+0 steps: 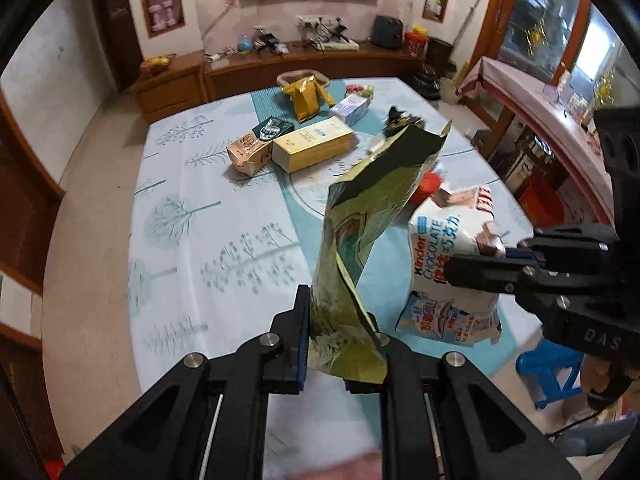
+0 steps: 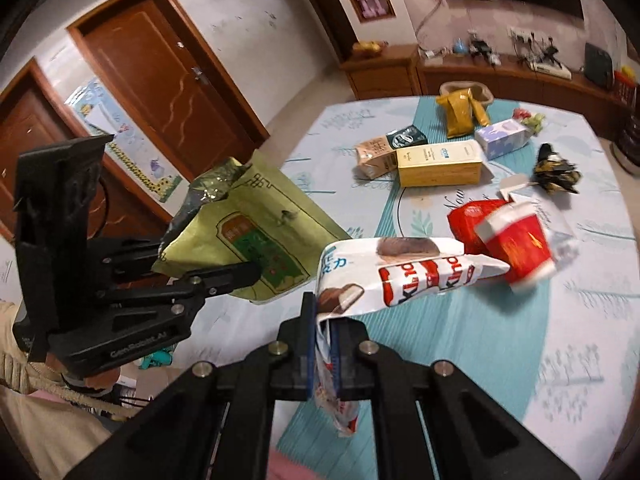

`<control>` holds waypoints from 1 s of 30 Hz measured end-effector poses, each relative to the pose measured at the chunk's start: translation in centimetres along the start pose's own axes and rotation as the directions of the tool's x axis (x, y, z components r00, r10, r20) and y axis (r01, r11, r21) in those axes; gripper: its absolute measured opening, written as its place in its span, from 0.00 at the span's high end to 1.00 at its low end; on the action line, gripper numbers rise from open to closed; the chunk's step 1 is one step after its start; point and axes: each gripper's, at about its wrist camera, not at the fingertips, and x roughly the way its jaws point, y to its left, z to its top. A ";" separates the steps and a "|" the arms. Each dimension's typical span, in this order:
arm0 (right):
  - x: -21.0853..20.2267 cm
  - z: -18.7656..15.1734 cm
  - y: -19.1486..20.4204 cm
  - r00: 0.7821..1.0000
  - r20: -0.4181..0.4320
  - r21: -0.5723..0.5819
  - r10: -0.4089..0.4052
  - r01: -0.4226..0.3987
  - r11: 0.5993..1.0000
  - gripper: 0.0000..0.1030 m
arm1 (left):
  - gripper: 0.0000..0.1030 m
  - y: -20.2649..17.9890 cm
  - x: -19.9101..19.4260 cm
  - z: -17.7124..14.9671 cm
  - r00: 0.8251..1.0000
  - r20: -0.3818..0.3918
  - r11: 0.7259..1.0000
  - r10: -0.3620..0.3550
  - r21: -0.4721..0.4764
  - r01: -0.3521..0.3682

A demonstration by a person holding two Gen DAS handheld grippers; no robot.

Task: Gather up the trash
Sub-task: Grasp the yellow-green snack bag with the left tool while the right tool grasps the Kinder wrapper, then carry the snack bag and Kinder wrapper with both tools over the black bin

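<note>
My left gripper (image 1: 340, 344) is shut on a green foil bag (image 1: 364, 232) and holds it upright above the table; the bag also shows in the right wrist view (image 2: 256, 232). My right gripper (image 2: 324, 344) is shut on a white Kinder chocolate bag (image 2: 400, 276), also seen in the left wrist view (image 1: 448, 280), lifted off the table. More trash lies on the table: a red carton (image 2: 516, 244), a red wrapper (image 2: 468, 216), a black and gold wrapper (image 2: 556, 168), a yellow box (image 2: 440, 168), a brown carton (image 2: 372, 156), a white and purple box (image 2: 504, 138) and a gold pouch (image 2: 458, 114).
The table wears a pale blue tree-print cloth (image 1: 208, 240). A woven basket (image 2: 486, 94) sits at its far edge behind the gold pouch. A wooden cabinet (image 1: 248, 76) lines the back wall. A blue stool (image 1: 548, 368) stands right of the table. Brown doors (image 2: 160, 76) are at the left.
</note>
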 end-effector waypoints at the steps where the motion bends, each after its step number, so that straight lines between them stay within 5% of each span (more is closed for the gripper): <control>1: -1.4 -1.0 0.4 1.000 0.009 -0.015 -0.003 0.003 1.000 0.94 | 0.90 -1.0 -1.2 -0.8 1.000 0.016 1.000 0.008 -0.015 -0.008; 14: -15.1 -13.2 2.8 0.998 0.065 -0.110 -0.017 0.024 0.994 0.94 | 0.90 -12.4 -11.6 -11.1 0.992 0.076 0.984 0.103 -0.153 -0.090; 23: -17.9 -18.6 3.5 0.999 0.035 -0.059 0.009 -0.007 0.998 0.94 | 0.90 -15.0 -15.9 -15.7 0.986 0.037 0.974 0.161 -0.165 -0.153; 30: -16.8 -20.8 4.1 1.000 -0.020 -0.020 0.019 -0.019 1.000 0.94 | 0.90 -14.2 -15.2 -18.4 0.988 -0.032 0.972 0.154 -0.175 -0.157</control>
